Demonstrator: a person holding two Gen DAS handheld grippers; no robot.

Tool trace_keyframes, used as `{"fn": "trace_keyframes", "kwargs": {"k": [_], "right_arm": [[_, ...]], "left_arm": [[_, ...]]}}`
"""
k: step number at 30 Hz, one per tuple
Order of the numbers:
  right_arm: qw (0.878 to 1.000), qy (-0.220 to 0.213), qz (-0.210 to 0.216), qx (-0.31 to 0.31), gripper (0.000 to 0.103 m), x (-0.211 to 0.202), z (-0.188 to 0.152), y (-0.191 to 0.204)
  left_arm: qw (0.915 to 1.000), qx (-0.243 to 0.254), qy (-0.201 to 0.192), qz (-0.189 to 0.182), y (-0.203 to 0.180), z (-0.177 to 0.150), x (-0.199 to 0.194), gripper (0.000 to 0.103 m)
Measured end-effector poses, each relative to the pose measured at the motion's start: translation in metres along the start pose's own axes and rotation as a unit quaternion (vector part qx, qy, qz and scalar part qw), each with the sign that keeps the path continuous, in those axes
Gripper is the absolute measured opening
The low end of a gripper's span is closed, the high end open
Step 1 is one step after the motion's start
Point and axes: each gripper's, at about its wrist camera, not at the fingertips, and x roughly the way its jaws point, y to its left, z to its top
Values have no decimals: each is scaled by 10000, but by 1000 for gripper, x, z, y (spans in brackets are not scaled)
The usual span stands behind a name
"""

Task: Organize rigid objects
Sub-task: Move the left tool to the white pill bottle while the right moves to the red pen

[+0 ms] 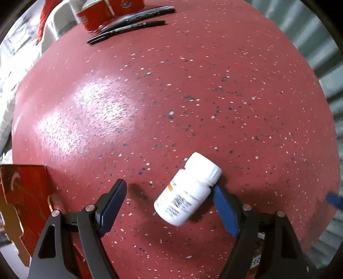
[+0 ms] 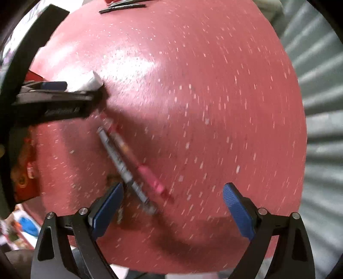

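Note:
A white pill bottle (image 1: 188, 188) lies on its side on the red speckled table (image 1: 171, 96), between the open fingers of my left gripper (image 1: 171, 191), resting against the right finger (image 1: 223, 203). My right gripper (image 2: 173, 191) is open above two pens: a grey one (image 2: 124, 167) and a pink one (image 2: 145, 173), lying side by side near its left finger. The left gripper (image 2: 64, 94) with the white bottle (image 2: 92, 82) shows at the left of the right wrist view. The right wrist view is motion-blurred.
Black pens (image 1: 128, 28) and red boxes (image 1: 96, 15) lie at the table's far edge. A red carton (image 1: 23, 203) stands at the near left. White cloth (image 1: 21, 53) hangs at the left. A corrugated grey wall (image 2: 321, 107) runs on the right.

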Motion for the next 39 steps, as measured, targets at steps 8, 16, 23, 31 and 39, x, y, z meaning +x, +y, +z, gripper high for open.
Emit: {"fn": "trace_keyframes", "kwargs": {"k": [8,16,23,31,39], "right_arm": [[9963,-89,-397,-763,95,20,32,14],[9887,-151,-583,-1373,80,35,42,31],[9862,-294,-381,-1584,79,36,34,54],[9866,-224,327,-1585,79,29,26,27],[9807,-163,8,-1946,79,47,37,48]], "left_arm": [[10000,-21,-45,53,4,8,10,96],[9995,216,-161,149,6,5,11,100],[9975,676,-213,22,-11,0,9,100],[9982,585,-129,-17,2,0,14,103],[9999,-67,-119,77,29,5,18,103]]}}
